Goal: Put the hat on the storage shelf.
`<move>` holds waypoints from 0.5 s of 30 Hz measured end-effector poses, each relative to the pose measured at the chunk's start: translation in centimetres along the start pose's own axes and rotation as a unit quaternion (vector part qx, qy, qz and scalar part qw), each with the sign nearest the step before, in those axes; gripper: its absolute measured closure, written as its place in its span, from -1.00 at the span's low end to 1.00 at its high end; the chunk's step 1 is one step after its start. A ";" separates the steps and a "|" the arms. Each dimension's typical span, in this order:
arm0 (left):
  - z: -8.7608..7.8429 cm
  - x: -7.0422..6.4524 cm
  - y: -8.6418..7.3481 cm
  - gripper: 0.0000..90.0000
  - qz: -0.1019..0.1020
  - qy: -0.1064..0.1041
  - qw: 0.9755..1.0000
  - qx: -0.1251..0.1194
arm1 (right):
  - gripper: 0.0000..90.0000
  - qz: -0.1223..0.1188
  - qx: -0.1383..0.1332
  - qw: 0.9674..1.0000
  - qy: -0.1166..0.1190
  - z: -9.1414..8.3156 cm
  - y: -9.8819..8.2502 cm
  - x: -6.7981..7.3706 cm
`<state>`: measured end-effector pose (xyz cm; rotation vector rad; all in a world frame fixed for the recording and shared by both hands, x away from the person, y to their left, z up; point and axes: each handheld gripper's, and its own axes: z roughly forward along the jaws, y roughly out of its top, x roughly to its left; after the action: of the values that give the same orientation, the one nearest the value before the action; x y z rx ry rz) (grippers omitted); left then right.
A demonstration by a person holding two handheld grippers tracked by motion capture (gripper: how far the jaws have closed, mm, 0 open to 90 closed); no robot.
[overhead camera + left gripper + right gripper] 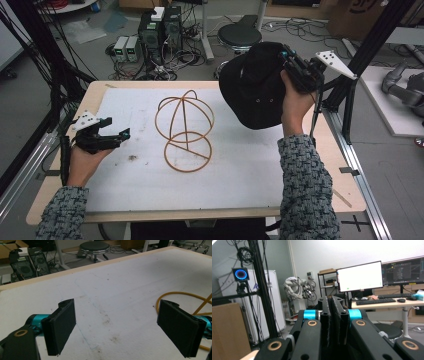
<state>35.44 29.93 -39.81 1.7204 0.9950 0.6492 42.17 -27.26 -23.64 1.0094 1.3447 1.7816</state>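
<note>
- While the black hat (255, 87) hangs in the air at 1 o'clock over the table (345, 197), the high view shows the right gripper (289, 59) pinching its brim at the upper right edge, well above the white mat (240, 175).
- High view, centre: wire hat stand (185, 131) sits on the mat, dome leaning toward 11 o'clock, ring base toward 5 o'clock. Nothing on it yet. Hat and stand are apart, the hat up at the stand's 2 o'clock.
- High view, 9 o'clock: left gripper (120, 134) rests low near the mat's edge, pointing toward the stand, holding nothing.
- Left gripper view: jaws stand wide apart, bare mat between them; a curve of the stand's orange wire (175, 293) shows at 3 o'clock, just beyond the right pad.
- Right gripper view: jaws pressed close together, a thin dark layer between the pads, which I take for hat brim; camera looks off toward a monitor (360, 276) and desk.
- Judgement: step in hand is carrying the hat to the stand. Next move calls for swinging it toward 8 o'clock, centring the crown over the dome, lowering; the free gripper could steady the base.
- Containers: none on the table; the stand's frame is empty.
</note>
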 end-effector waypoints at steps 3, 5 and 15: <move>0.0 0.0 0.0 -0.65 0.000 -0.001 1.000 0.001 | 0.92 0.005 -0.012 1.000 0.006 -0.2 1.1 -0.1; 0.0 0.0 0.0 -0.65 -0.001 0.000 1.000 0.000 | 0.92 0.006 -0.012 1.000 0.007 -0.3 1.4 -0.1; -0.1 0.1 0.0 -0.65 -0.001 0.003 1.000 0.001 | 0.93 0.038 -0.047 0.997 0.046 -0.8 3.5 0.5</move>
<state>35.41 30.03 -39.79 1.7195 1.0004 0.6522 41.05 -28.01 -20.28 0.9491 1.2800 1.9505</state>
